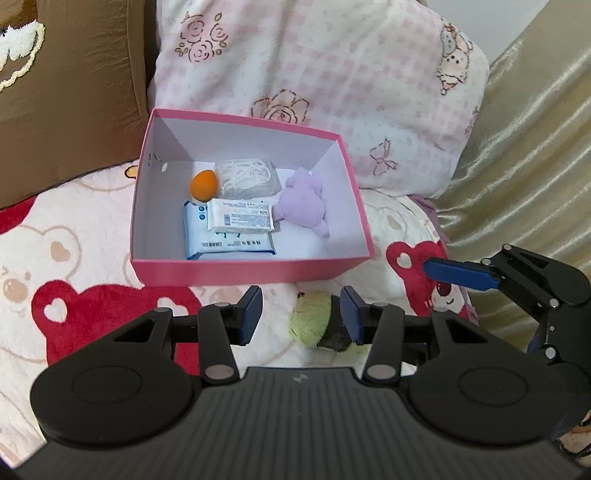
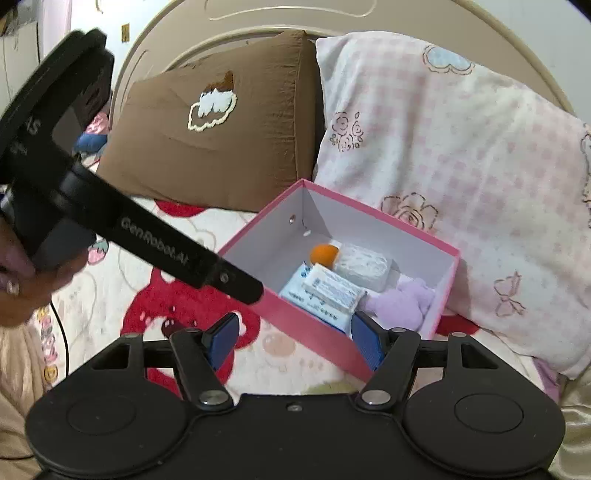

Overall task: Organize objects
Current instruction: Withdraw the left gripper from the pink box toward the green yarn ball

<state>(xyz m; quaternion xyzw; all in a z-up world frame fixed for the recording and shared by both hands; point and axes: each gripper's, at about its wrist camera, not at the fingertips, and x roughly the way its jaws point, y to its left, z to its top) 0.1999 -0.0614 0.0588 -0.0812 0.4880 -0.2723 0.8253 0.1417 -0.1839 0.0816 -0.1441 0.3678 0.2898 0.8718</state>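
Note:
An open pink box [image 1: 251, 275] sits on the bear-print blanket. It holds an orange egg-shaped sponge [image 1: 204, 185], a clear packet of white pieces [image 1: 247, 177], a white pack [image 1: 240, 219] on a blue wipes pack [image 1: 229, 245], and a purple plush [image 1: 303, 206]. My left gripper [image 1: 301, 315] hovers open in front of the box. Below its gap a green and dark soft toy [image 1: 314, 325] lies on the blanket, not gripped. My right gripper [image 2: 293, 341] is open above the box's near corner [image 2: 332, 343], with nothing between its pads. Its blue finger [image 1: 458, 275] shows at the right.
A brown pillow [image 2: 221, 147] and a pink-checked pillow [image 2: 461, 166] lean on the headboard [image 2: 258, 22] behind the box. Gold satin fabric [image 1: 535, 147] lies to the right. A hand [image 2: 14, 280] holds the left gripper's body [image 2: 155, 243], which crosses the right wrist view.

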